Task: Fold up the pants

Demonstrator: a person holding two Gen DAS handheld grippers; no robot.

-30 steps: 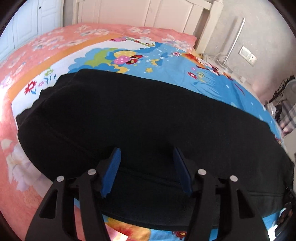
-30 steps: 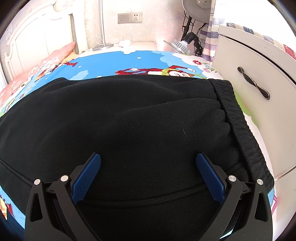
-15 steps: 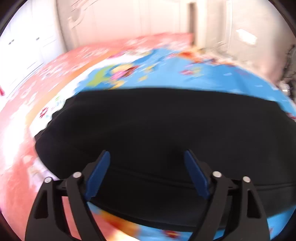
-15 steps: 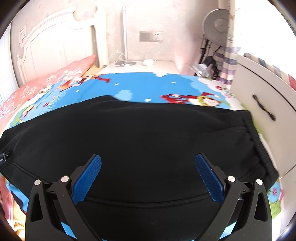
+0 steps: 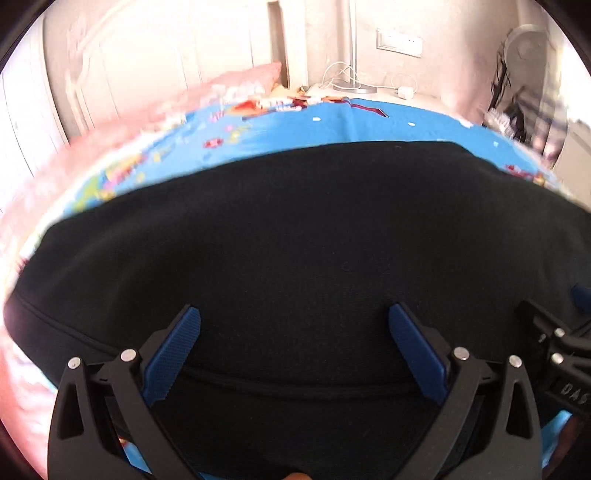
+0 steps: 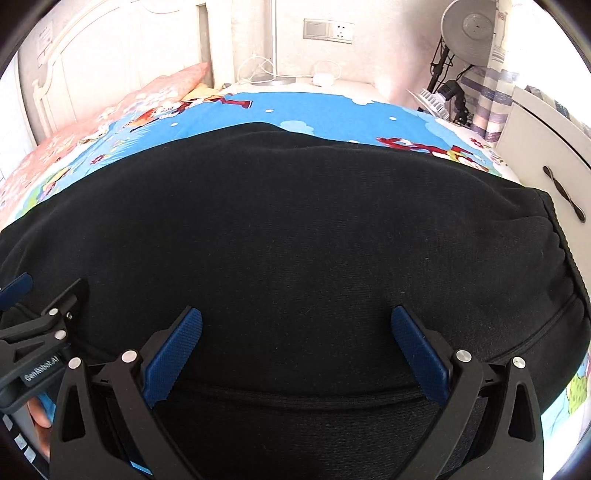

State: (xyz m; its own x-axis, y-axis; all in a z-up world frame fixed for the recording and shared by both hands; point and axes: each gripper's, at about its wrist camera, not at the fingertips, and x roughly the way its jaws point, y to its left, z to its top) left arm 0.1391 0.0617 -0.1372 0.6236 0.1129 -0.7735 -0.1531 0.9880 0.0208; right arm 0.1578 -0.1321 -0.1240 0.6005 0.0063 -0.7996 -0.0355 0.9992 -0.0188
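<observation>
Black pants (image 5: pixel 303 240) lie flat across a bed with a bright cartoon sheet (image 5: pixel 332 122). In the right wrist view the pants (image 6: pixel 295 229) fill the middle, with the ribbed waistband (image 6: pixel 569 258) at the right end. My left gripper (image 5: pixel 293 332) is open and empty, jaws wide, just above the near seam. My right gripper (image 6: pixel 295 332) is open and empty over the same near edge. Each gripper shows in the other's view: the right one at the right edge (image 5: pixel 561 347), the left one at the left edge (image 6: pixel 33 332).
A white headboard (image 6: pixel 110 55) and pink pillow (image 6: pixel 173 81) are at the far left. A nightstand with a lamp base and cables (image 6: pixel 280 77) stands behind the bed. A fan (image 6: pixel 469 29) and a white cabinet with a dark handle (image 6: pixel 561 192) are on the right.
My left gripper has opened wider and swung right, so it now faces the nightstand wall. My right gripper pulled back a little and turned left. Both stay empty over the pants.
</observation>
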